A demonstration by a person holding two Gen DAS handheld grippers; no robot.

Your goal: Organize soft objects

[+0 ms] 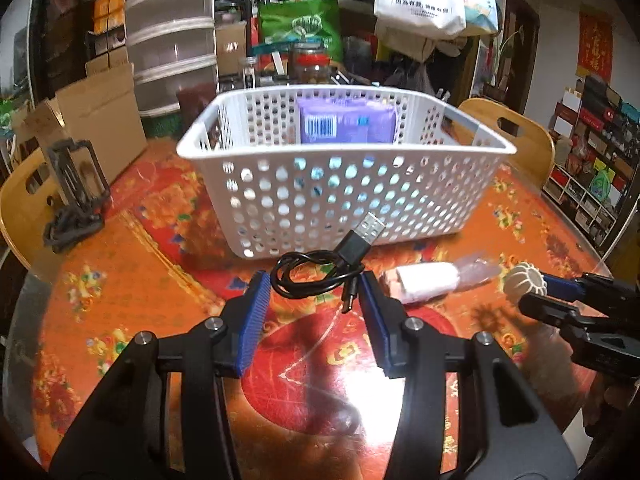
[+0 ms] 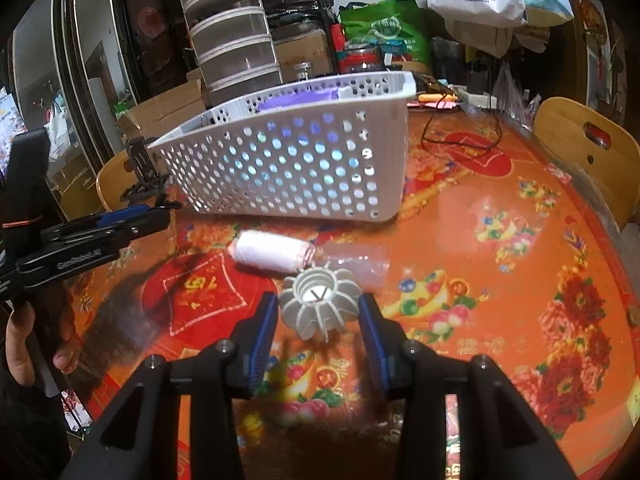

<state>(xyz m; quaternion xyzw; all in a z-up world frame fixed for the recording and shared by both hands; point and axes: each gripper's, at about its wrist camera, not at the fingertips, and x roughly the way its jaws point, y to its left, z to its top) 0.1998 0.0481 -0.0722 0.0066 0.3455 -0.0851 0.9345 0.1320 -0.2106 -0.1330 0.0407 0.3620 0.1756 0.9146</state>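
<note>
Both claws are hanging open: left claw (image 1: pixel 314 294) is straddling the coiled USB cable (image 1: pixel 320 268), right claw (image 2: pixel 318 316) the ribbed white ball (image 2: pixel 318 306). I'm centering before squeezing (basket (image 1: pixel 344 184) is waiting just ahead).

In the left wrist view we find the basket (image 1: pixel 344 168) at centre frame on the table (image 1: pixel 120 280), a packet (image 1: pixel 346 120) standing inside against its far wall. Directly below it in the frame lies a coiled cable (image 1: pixel 316 274), its loop between the fingertips of the left gripper (image 1: pixel 314 292) (whether they touch it we cannot tell). To the right of the cable lies a wrapped roll (image 1: pixel 428 282), and further right a ribbed ball (image 1: pixel 524 280) at the tip of the right gripper (image 1: pixel 536 292). A stand (image 1: pixel 76 196) sits at left, a cardboard box (image 1: pixel 100 120) above it.
</note>
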